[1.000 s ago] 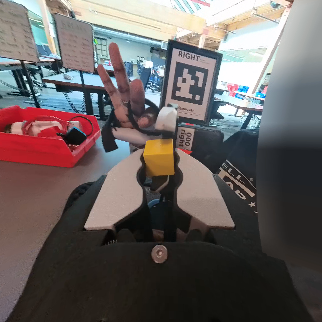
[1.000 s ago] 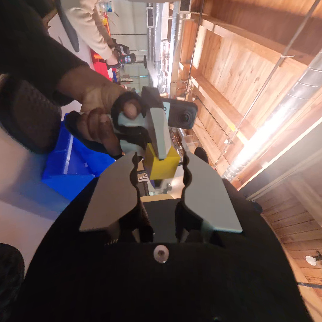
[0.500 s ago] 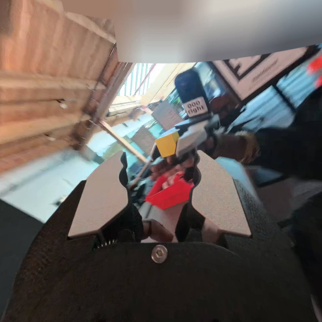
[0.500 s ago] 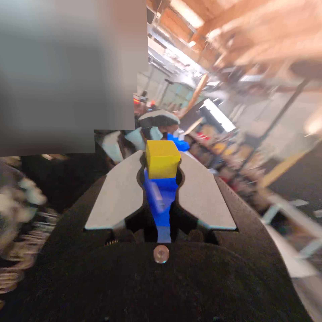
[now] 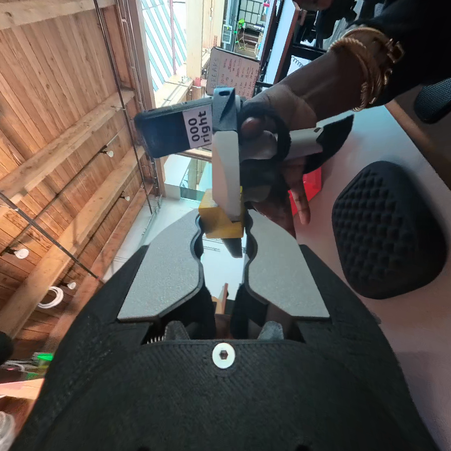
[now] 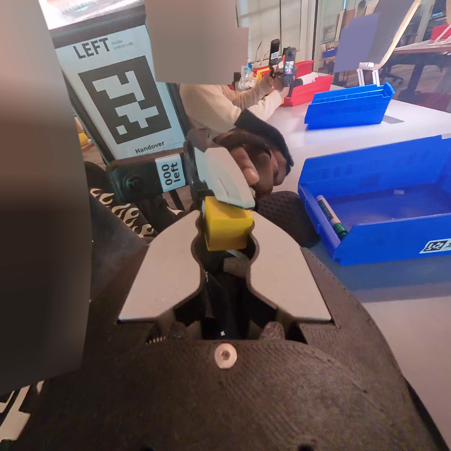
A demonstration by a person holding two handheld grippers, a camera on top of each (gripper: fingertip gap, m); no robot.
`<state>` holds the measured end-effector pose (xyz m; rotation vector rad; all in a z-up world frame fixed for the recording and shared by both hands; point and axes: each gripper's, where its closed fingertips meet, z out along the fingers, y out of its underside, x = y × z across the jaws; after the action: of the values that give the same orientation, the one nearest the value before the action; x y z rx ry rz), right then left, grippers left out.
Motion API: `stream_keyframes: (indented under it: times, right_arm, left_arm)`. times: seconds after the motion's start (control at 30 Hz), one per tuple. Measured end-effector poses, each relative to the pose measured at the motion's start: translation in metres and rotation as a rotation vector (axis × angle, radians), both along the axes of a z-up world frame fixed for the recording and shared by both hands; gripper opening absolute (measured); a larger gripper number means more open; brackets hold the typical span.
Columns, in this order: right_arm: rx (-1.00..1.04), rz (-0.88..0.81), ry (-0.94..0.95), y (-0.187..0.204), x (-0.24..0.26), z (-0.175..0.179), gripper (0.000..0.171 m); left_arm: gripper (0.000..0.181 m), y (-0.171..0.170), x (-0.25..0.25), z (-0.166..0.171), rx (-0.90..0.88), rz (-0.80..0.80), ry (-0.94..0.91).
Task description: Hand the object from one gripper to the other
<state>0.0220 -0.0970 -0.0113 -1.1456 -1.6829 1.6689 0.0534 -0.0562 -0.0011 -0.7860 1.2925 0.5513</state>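
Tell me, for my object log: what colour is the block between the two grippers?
Yellow. The block shows best in the right wrist view.

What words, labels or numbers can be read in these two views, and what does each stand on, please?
I cannot quote writing, so I list only what bears it.
Framed marker sign: printed words, legible.
Camera sticker: printed, legible.
Second camera sticker: printed, legible.
Whiteboard: handwriting, small.
Bin label on the blue bin: blurred.
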Motion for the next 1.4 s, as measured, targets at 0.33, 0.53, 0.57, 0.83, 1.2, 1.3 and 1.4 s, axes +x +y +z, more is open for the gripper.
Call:
stream_keyframes:
  times: [0.33,0.53,0.57,0.83,1.2,1.3,1.4]
  right_arm:
    - [0.697,-0.301,0.749,0.025,0.024,0.052,0.085]
    - [1.403,-0.423,0.892,0.017,0.020,0.037,0.066]
    - [1.471,-0.430,0.876,0.016,0.016,0.033,0.064]
    - [1.510,-0.427,0.800,0.013,0.004,0.023,0.034]
    - [0.116,-0.127,0.326,0.014,0.012,0.041,0.034]
    - [-0.052,-0.005,0.178,0.007,0.010,0.030,0.034]
    - [-0.012,0.003,0.061,0.003,0.003,0.009,0.034]
  left_arm:
    - [0.029,-0.013,-0.007,0.023,-0.726,-0.336,-0.629]
    - [0.029,-0.025,0.016,0.008,-1.244,-0.555,-0.749]
    - [0.029,-0.026,0.020,0.004,-1.288,-0.559,-0.741]
    - [0.031,-0.027,0.027,0.000,-1.294,-0.573,-0.710]
    - [0.072,-0.023,-0.013,0.034,0.020,-0.170,-0.228]
    - [0.070,-0.013,-0.005,0.024,0.071,-0.045,-0.108]
    - [0.060,-0.006,0.004,0.012,0.085,-0.007,-0.030]
